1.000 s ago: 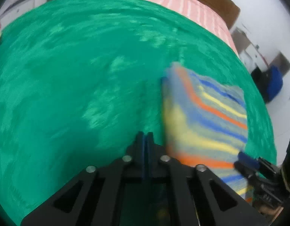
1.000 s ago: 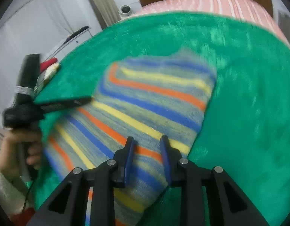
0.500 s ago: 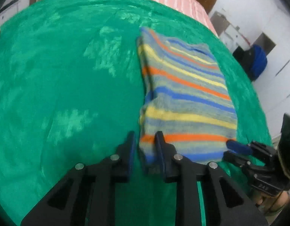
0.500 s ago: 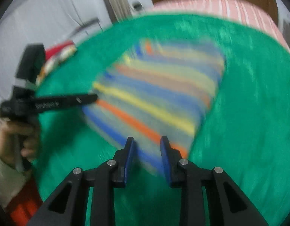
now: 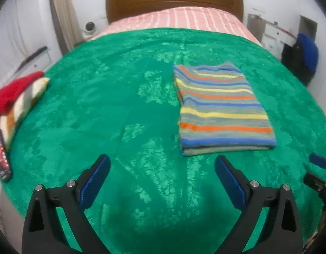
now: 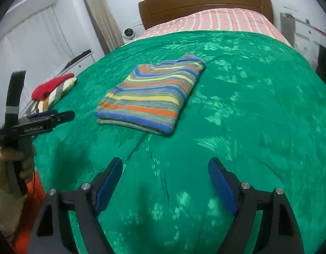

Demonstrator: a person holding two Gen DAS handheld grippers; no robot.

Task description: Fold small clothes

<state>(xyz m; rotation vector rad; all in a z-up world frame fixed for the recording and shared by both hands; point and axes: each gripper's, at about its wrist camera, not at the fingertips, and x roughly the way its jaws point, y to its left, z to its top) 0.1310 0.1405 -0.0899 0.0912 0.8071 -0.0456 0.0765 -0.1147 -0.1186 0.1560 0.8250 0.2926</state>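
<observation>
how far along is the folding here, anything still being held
Done: the striped top lies folded in a neat rectangle on the green blanket. In hand: nothing; the left tool and right tool are opening, empty. Left: possibly the red garment pile.

Left gripper (image 5: 162, 182), right gripper (image 6: 165, 180) opening, empty

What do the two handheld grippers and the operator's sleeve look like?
Both the left gripper and right gripper have black angular fingers with triangular cutouts, silver bolts and blue ribbed pads. The left gripper's black body carries white lettering; the hand holding it shows a cream knit cuff.
</observation>
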